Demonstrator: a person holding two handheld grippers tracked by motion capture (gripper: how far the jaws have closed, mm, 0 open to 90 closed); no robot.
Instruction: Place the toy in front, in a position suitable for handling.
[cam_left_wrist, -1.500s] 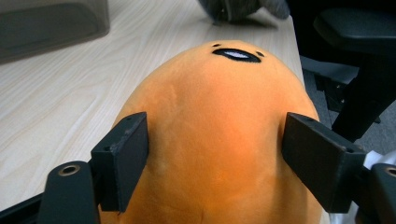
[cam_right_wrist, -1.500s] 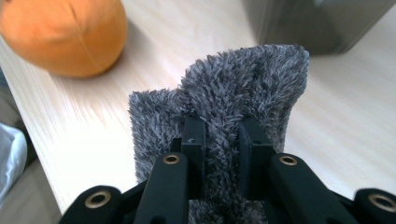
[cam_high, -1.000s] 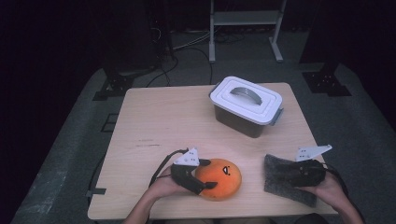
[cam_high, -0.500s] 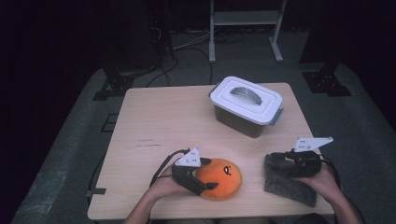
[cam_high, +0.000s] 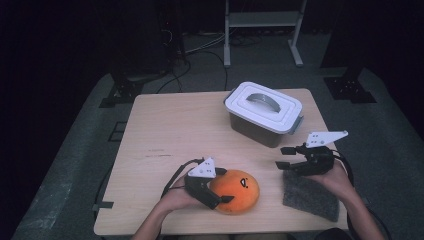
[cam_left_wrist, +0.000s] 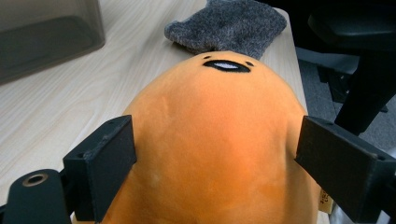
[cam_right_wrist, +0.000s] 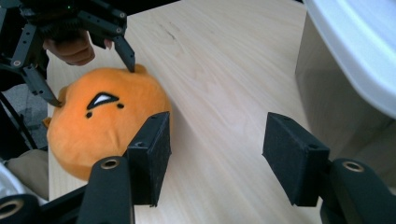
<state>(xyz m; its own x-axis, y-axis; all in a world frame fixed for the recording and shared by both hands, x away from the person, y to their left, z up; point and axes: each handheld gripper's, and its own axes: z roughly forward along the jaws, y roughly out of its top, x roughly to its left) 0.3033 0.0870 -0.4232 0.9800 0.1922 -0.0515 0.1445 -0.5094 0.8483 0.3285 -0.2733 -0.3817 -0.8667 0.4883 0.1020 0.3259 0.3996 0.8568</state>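
Two tongs work near the front edge of a pale wooden bench (cam_high: 165, 130) in a dark room. Left tongs (cam_high: 223, 196) grip the orange plush (cam_high: 240, 190); right tongs (cam_high: 284, 157) hover open above the grey cloth (cam_high: 310, 196), with bare wood on the bench's left half.

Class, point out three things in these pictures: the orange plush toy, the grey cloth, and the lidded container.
orange plush toy (cam_high: 240, 192), high view, on its orange top.
grey cloth (cam_high: 311, 196), high view, on its fuzzy middle.
lidded container (cam_high: 260, 111), high view, on its white lid.
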